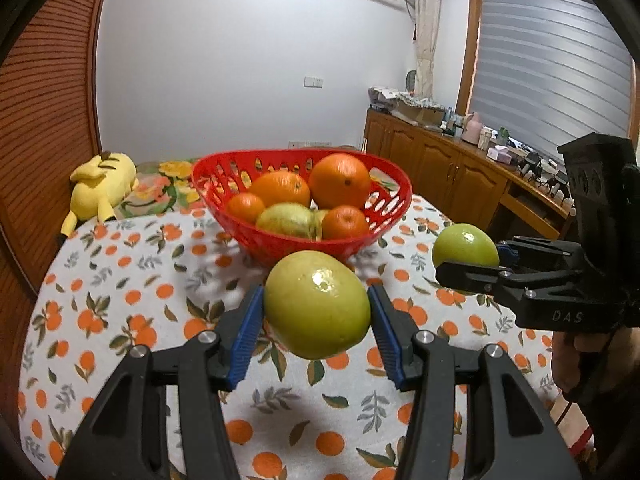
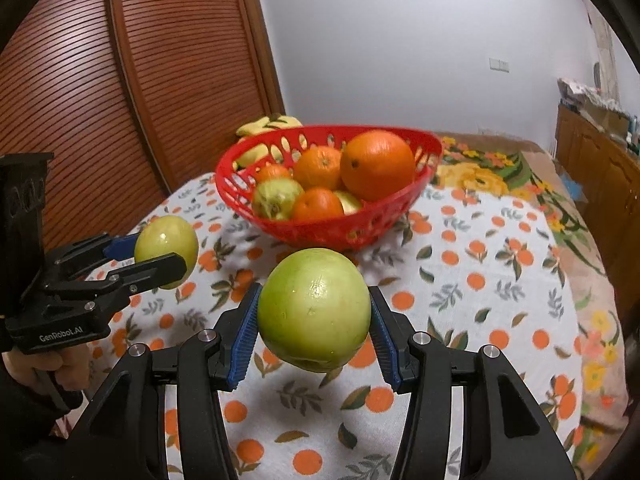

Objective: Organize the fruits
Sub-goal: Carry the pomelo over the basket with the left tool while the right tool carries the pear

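Note:
My left gripper (image 1: 316, 312) is shut on a green apple (image 1: 317, 305) and holds it above the table, just in front of the red basket (image 1: 396, 204). My right gripper (image 2: 314, 312) is shut on another green apple (image 2: 314, 310), also in the air before the basket (image 2: 424, 184). Each gripper shows in the other's view: the right one (image 1: 464, 264) with its apple (image 1: 464, 244), the left one (image 2: 160, 256) with its apple (image 2: 166, 242). The basket holds several oranges (image 1: 339, 180) and green apples (image 1: 286, 220).
The round table (image 1: 120, 300) has a white cloth printed with oranges. A yellow plush toy (image 1: 102, 186) lies behind it at the left. A wooden sideboard (image 1: 440, 160) with clutter stands at the right, slatted wooden doors (image 2: 100, 100) at the left.

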